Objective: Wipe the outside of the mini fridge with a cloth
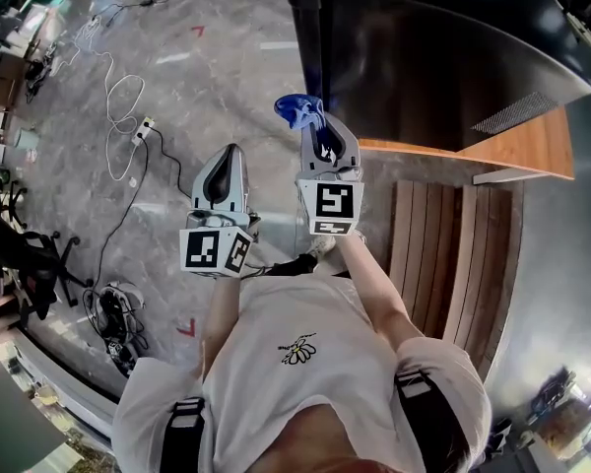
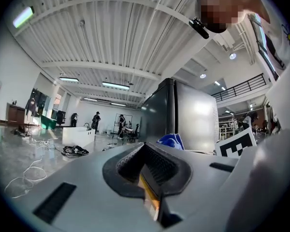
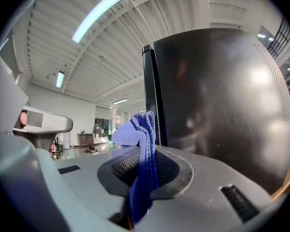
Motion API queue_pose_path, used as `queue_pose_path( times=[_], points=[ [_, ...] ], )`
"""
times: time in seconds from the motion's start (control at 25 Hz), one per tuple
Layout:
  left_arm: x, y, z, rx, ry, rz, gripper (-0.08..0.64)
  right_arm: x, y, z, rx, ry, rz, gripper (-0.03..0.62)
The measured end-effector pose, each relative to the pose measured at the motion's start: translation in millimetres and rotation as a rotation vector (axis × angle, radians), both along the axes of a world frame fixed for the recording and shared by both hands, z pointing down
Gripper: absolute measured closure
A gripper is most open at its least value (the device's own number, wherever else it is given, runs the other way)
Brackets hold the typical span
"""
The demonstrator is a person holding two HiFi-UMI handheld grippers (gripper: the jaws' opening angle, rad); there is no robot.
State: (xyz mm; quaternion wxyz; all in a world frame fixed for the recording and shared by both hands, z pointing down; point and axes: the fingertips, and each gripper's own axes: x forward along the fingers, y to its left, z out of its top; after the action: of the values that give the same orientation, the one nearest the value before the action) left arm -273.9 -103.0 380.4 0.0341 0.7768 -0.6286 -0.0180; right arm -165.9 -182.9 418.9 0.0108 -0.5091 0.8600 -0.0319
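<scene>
The black mini fridge point(image 1: 424, 57) stands on a wooden platform at the upper right of the head view; its dark side fills the right gripper view point(image 3: 217, 95) and shows ahead in the left gripper view point(image 2: 181, 115). My right gripper point(image 1: 310, 126) is shut on a blue cloth point(image 1: 297, 109), which sticks up from the jaws point(image 3: 141, 144) just short of the fridge's front left corner. My left gripper point(image 1: 222, 170) hangs to the left over the floor, jaws shut with nothing between them point(image 2: 150, 178). The blue cloth point(image 2: 171, 141) peeks over it.
A wooden platform point(image 1: 532, 151) carries the fridge, with slatted boards point(image 1: 453, 254) beside it. White cables point(image 1: 123, 106) and a power strip trail over the grey floor at left. An office chair point(image 1: 20, 254) stands at the far left. People stand far off in the hall point(image 2: 95, 120).
</scene>
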Motion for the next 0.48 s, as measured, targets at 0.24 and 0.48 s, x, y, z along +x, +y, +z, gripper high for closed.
queue_pose_path(
  times=[0.24,0.48],
  points=[
    [9,-2,-2,0.004,-0.001,0.005,0.555,10,-8,6,-0.024,-0.005,-0.009,0.531],
    [50,-12,-5,-0.005,-0.005,0.067,0.555,56,-8,12,-0.058,-0.013,0.053,0.531]
  ],
)
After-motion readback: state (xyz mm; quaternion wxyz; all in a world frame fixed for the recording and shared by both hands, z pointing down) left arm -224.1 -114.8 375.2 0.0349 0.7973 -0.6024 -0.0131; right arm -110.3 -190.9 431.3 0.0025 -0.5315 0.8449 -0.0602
